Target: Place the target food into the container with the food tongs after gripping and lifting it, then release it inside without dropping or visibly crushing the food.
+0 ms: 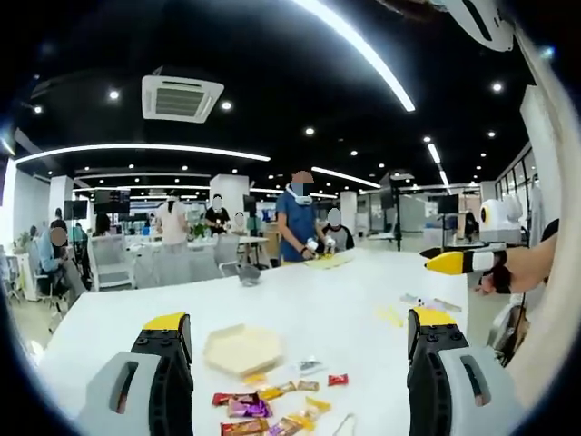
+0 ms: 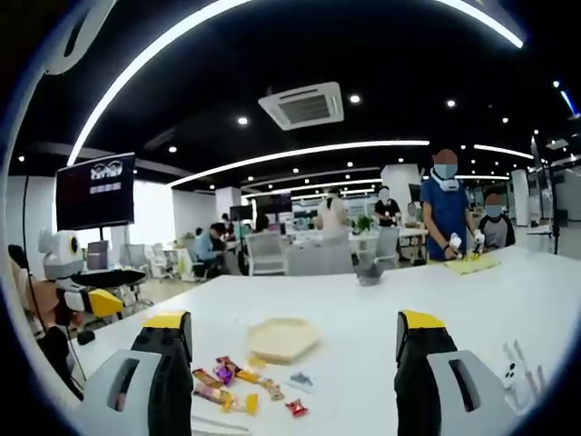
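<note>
A cream hexagonal container [image 1: 241,349] [image 2: 281,339] lies on the white table [image 1: 345,309] [image 2: 363,318]. Just in front of it are several wrapped snacks [image 1: 272,409] [image 2: 234,381] in red, purple and gold. A thin metal piece, perhaps the tongs [image 1: 343,425], lies beside them, cut off by the view's edge. My left gripper [image 1: 299,320] is open above the table's near side, holding nothing. My right gripper [image 2: 292,320] is open too, also with nothing in it. The right gripper's yellow tip [image 1: 449,262] enters the left gripper view from the right; the left gripper's tip [image 2: 104,302] appears at left in the right gripper view.
A person in a blue shirt [image 1: 298,222] [image 2: 447,213] stands at the table's far end by yellow items [image 1: 331,260] [image 2: 472,263]. A grey bowl [image 1: 250,272] [image 2: 368,271] sits mid-table. Small white utensils [image 2: 522,363] lie near the right. Chairs and people fill the office behind.
</note>
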The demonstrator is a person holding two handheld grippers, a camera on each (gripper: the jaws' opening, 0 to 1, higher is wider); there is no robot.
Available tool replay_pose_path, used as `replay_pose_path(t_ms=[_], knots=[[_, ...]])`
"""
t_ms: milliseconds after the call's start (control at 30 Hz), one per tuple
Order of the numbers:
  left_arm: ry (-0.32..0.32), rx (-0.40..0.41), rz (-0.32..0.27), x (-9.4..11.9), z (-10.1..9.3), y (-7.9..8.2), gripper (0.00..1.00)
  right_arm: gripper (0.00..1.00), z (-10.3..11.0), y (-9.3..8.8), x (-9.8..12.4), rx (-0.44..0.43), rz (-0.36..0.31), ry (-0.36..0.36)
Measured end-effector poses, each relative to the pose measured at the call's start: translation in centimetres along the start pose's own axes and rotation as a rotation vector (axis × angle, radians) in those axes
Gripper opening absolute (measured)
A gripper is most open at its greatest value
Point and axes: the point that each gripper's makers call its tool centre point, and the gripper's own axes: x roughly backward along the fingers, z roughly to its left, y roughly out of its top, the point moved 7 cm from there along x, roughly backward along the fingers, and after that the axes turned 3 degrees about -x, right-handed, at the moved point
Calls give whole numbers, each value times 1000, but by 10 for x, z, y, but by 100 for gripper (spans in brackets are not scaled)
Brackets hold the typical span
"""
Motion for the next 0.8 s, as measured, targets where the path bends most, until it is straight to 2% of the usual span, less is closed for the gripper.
replay_pose_path(t_ms=[167,300,400,533,600,667,800], knots=[[5,-5,5,3,2,-1,99,95,2,0,-1,-2,7,3],[4,-14,31,4,2,-6,99,95,2,-3,-3,-7,11,8],[-1,-57,68,4,2,-10,99,95,2,-6,-7,-10,22,19],[-8,-65,94,4,3,-15,99,94,4,-8,-12,-5,36,38],[-18,-68,115,3,1,-20,99,94,4,-9,-15,-5,40,42],[-20,-105,165,4,1,-28,99,94,4,-9,-18,-7,45,47],[-44,-107,198,3,-4,-39,99,94,5,-12,-23,-3,59,59]])
